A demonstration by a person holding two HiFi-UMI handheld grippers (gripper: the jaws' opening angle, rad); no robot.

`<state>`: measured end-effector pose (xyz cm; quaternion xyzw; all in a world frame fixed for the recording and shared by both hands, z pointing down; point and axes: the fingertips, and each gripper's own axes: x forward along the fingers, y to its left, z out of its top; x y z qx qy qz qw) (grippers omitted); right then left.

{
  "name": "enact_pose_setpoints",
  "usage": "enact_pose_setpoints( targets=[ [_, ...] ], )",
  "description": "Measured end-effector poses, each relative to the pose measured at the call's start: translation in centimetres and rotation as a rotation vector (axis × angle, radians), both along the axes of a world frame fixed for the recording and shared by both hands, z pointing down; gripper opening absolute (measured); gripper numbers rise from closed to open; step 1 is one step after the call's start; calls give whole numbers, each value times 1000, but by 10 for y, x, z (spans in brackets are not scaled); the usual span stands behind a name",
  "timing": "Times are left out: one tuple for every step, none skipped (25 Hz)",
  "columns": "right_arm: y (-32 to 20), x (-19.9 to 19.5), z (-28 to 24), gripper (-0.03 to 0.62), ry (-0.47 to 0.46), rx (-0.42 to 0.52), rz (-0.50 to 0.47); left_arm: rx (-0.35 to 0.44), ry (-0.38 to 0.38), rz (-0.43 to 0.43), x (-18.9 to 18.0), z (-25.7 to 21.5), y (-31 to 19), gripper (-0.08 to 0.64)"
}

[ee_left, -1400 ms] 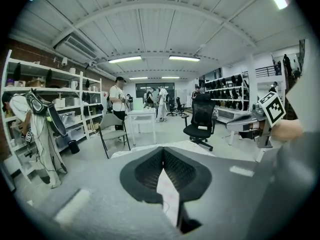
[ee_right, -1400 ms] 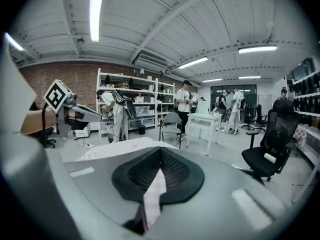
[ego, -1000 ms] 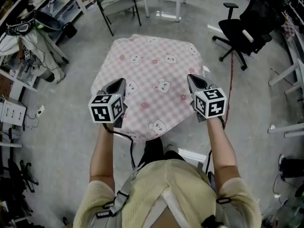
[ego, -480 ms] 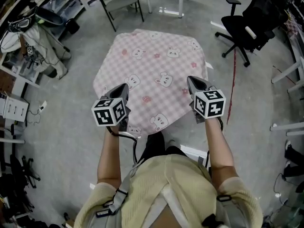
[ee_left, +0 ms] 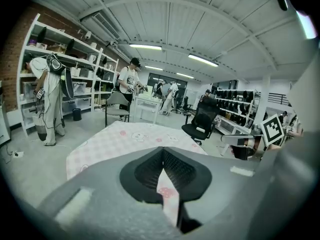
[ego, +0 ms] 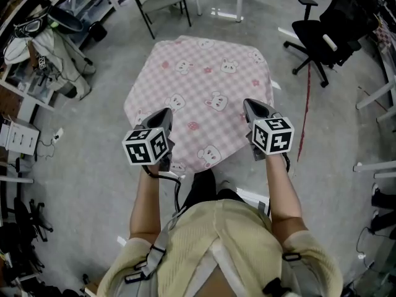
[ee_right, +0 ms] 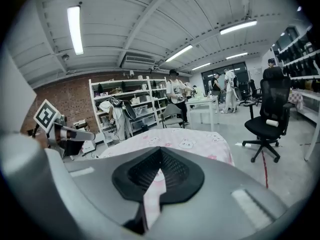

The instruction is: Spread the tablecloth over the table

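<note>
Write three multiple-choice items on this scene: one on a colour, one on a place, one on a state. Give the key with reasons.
1. The tablecloth is:
A. plain blue
B. pink-and-white check with cartoon animal faces
C. green striped

2. In the head view, the black office chair stands:
A. on the floor off the tablecloth's far right corner
B. at the cloth's near left corner
C. between the person's arms

3. The left gripper and right gripper are:
A. open above the cloth
B. each shut on the tablecloth's near edge
C. shut on nothing

Key:
1 B: the head view shows pink checks dotted with small animal faces.
2 A: the chair sits at upper right, apart from the cloth.
3 B: each gripper view shows pink cloth pinched between closed jaws.
</note>
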<state>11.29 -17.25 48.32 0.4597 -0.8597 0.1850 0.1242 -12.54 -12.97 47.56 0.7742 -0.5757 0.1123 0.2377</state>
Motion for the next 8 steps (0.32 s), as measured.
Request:
enact_pose_setpoints(
  targets=[
    [1, -1, -1, 3, -16, -3, 8, -2, 1, 5, 2, 0, 1, 8],
    [2, -2, -3, 4, -29, -7, 14, -5, 5, 9, 4, 1, 2, 8],
    [3, -1, -4, 4, -35, -9, 14, -9, 19, 13, 6, 1, 2, 8],
    [5, 0, -5, 3, -34, -8, 11, -11, 46, 16, 9, 0, 2, 8],
    [5, 1, -6, 3, -28, -5, 8, -9, 84, 20, 13, -3, 2, 8],
    [5, 3, -7, 3, -23, -1, 7, -2, 127, 23, 16, -7, 1, 8],
    [5, 5, -9, 3, -18, 3, 7, 7, 169, 27, 19, -12, -1, 8],
    [4, 8, -10, 3, -15, 8, 9, 16, 209, 30, 22, -17, -2, 8]
  ],
)
